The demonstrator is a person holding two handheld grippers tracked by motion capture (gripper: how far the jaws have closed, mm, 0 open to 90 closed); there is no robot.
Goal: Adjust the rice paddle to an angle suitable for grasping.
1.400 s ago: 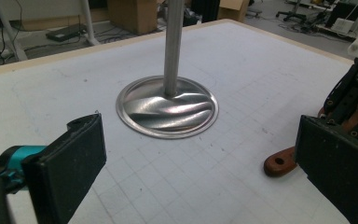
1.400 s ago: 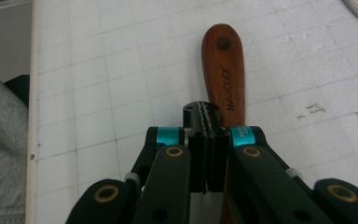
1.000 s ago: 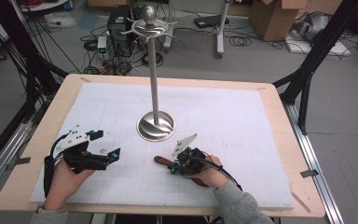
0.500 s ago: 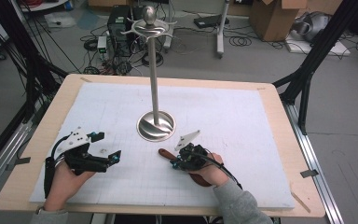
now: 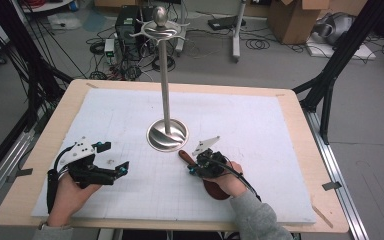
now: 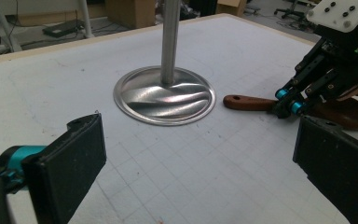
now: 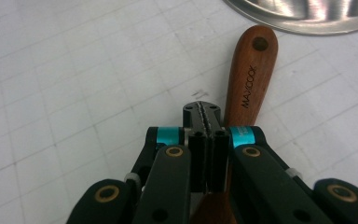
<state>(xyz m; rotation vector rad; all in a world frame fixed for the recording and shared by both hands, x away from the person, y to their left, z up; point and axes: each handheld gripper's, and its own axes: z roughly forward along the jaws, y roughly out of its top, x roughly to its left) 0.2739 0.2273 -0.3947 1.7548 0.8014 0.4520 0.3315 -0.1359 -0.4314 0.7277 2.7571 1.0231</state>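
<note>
Right claw [image 5: 194,167] has its jaws pressed together, empty, over the wooden spoon [image 7: 249,79]. The spoon lies flat on the surface [image 5: 280,135], handle end just near of the metal stand [image 5: 167,135] base. Left claw [image 5: 112,160] sits spread, well left.

On the white gridded mat [image 5: 280,145] a metal stand [image 5: 166,131] rose from its round base. The right gripper [image 5: 194,164] lay just in front of that base, over a brown wooden spoon [image 5: 184,156]. Well apart to the left, the left gripper [image 5: 117,160] rested on the mat, jaws spread
</note>
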